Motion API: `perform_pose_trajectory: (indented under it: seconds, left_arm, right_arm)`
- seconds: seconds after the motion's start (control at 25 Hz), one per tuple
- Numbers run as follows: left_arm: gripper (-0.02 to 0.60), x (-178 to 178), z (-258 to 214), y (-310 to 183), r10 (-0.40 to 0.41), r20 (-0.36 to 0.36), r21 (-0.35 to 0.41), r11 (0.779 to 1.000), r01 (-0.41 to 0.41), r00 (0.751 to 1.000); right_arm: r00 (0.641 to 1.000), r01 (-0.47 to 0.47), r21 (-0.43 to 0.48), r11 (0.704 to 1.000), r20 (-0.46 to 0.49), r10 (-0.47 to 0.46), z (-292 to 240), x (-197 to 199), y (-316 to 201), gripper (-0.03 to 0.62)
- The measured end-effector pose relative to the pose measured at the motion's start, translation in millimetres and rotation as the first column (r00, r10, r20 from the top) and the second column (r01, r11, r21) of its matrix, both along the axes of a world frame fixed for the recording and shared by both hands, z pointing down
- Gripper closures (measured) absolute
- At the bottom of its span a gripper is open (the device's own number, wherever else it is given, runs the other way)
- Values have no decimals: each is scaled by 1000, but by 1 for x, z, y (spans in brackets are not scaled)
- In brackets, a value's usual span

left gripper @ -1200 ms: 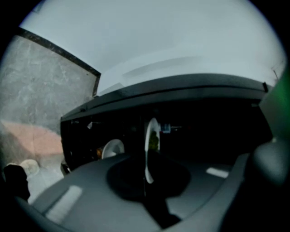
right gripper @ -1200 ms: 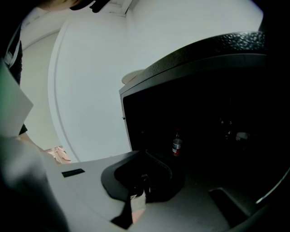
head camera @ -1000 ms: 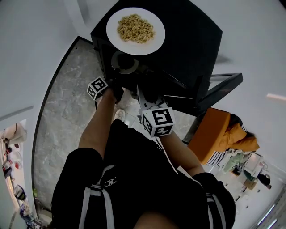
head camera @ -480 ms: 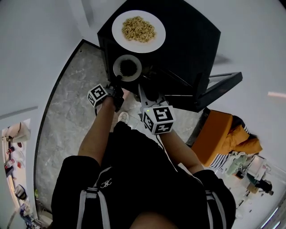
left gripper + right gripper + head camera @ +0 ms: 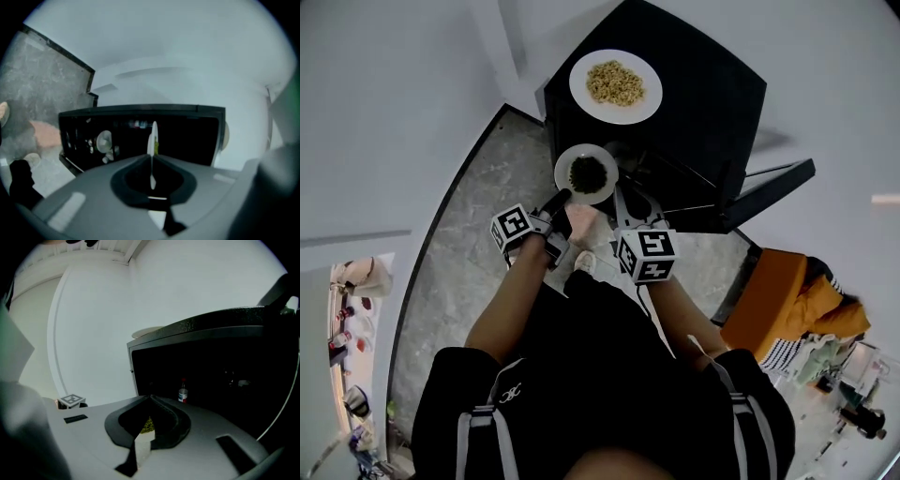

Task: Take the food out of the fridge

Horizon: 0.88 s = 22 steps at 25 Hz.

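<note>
A black mini fridge [image 5: 703,103] stands with its door [image 5: 764,187] swung open to the right. On its top rests a white plate of pale noodles [image 5: 615,85]. My left gripper [image 5: 562,199] is shut on the rim of a second white plate with dark green food [image 5: 586,173], held in the air in front of the fridge. The left gripper view has that plate [image 5: 152,138] edge-on between the closed jaws. My right gripper [image 5: 626,199] is shut just right of this plate, facing the dark fridge interior. A small bottle [image 5: 183,392] stands inside.
Grey marble floor [image 5: 450,234] lies left of the fridge, bounded by white walls. An orange object [image 5: 778,300] with clothes sits on the floor at the right, past the open door. My own legs and a shoe [image 5: 584,262] are below the grippers.
The left gripper has risen with the plate of greens, carrying it out from the fridge's front. The right gripper has stayed beside it, still shut.
</note>
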State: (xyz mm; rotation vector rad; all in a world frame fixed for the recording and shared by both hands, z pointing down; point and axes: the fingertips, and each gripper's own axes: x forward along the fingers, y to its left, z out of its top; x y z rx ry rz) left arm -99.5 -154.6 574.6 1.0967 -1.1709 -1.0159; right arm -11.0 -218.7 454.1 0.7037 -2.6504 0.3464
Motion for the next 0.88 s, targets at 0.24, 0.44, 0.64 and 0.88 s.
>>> perform_pose_trajectory:
  seconds: [0.24,0.44,0.64,0.88]
  left_arm:
    - [574,-19,-44,25,98,16,24,995,-98,995]
    - [574,-29,-83,43,261,60,51,963,-264,963]
    - [572,-38,-107,56,376,62,42,924,-379,924]
    - [572,-38,-135,56,490,67,84,865,-495,869]
  right_arm:
    - [988,-152,-3,988,20,152,-6,9,-1,594]
    - [951,-305,-1,952,57,305,-19,15,8,594]
    - [892,-447,1,895,72,445,-18,31,18,594]
    - [800,-597,32,802,92,592,-25,56,40,594]
